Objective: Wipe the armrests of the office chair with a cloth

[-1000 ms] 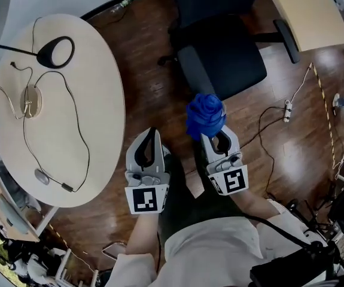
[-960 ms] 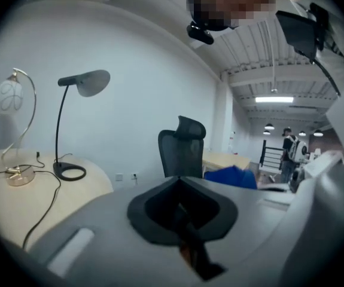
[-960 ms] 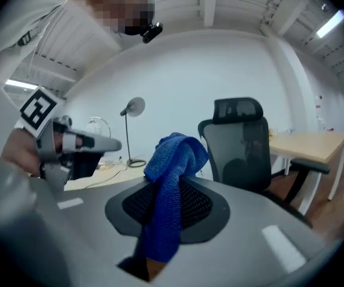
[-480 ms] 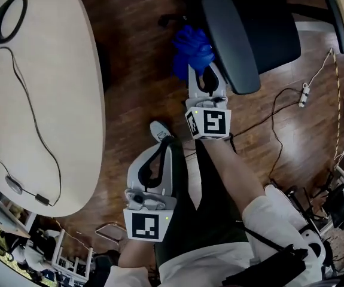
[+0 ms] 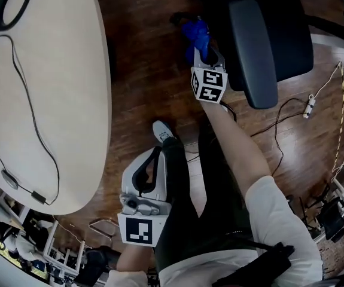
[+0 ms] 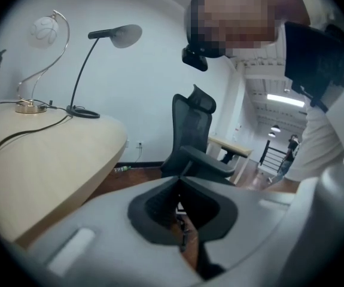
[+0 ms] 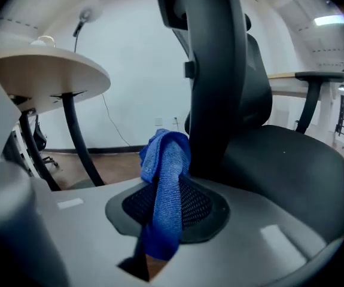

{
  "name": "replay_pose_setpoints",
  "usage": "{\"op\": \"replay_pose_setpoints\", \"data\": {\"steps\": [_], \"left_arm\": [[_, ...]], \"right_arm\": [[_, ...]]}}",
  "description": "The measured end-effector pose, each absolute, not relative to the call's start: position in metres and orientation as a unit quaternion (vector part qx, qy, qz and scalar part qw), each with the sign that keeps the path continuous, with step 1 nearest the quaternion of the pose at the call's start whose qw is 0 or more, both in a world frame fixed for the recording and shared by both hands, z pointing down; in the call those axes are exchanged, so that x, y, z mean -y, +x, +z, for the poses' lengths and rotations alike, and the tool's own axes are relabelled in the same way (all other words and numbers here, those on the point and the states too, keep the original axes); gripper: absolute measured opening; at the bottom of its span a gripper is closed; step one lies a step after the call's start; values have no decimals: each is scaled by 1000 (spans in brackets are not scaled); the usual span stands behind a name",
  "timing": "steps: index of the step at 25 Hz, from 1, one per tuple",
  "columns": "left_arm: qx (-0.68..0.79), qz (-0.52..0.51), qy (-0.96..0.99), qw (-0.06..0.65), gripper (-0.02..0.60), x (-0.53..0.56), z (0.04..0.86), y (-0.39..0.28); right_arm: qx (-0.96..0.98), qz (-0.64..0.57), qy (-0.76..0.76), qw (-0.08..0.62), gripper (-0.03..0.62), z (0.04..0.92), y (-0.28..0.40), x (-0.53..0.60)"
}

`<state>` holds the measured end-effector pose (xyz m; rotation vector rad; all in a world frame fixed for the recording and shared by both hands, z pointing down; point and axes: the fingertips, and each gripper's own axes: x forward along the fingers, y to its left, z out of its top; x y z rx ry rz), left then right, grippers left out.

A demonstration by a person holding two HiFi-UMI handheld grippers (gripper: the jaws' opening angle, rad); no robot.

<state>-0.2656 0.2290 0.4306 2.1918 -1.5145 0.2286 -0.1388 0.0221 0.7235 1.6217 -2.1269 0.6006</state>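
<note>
The right gripper (image 5: 203, 50) is clamped shut on a blue cloth (image 5: 196, 31), which bunches up past the tips and hangs down between the jaws in the right gripper view. It reaches forward with the near armrest (image 5: 253, 52) of the office chair (image 5: 291, 37) just to its right. The cloth sits close against a dark upright part of the chair just ahead of the tips; I cannot tell whether they touch.

The left gripper (image 5: 155, 154) is held back near the person's body, over a dark trouser leg (image 5: 180, 214), well behind the right one. Its jaws are pressed together with nothing between them. A round pale table (image 5: 52, 100) lies to its left, with lamp cables across it.
</note>
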Motion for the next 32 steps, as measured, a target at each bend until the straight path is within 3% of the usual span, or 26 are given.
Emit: {"op": "replay_pose_setpoints", "data": {"steps": [4,9,11,14,18,21,24,28,32], "left_arm": [[551,90,801,217,0,-224,428,-265],[555,57,807,195,0,-197,378,-268],[567,35,804,176,0,-176,342,-260],[543,11,828,138,0,-140,303,-203],[488,8,865,119,0,-95,282,-98],[499,5,858,118,0,-70,282,-49],[536,22,834,126,0,-56,305,-31],[591,44,797,113,0,-45,328,-43],[611,33,779,135,0,-39,341,-57]], "right_arm": [[820,194,509,175,86,677,-166,-51],[922,169,344,51,86,478,-200,-179],[918,173,356,42,86,417,-158,-196],[872,115,473,42,86,368,-33,-156],[790,96,606,8,87,350,125,-88],[801,87,592,4,86,362,179,-44],[866,103,488,21,86,406,151,-9],[939,116,316,68,86,455,53,3],[959,123,235,103,87,502,-16,-3]]}}
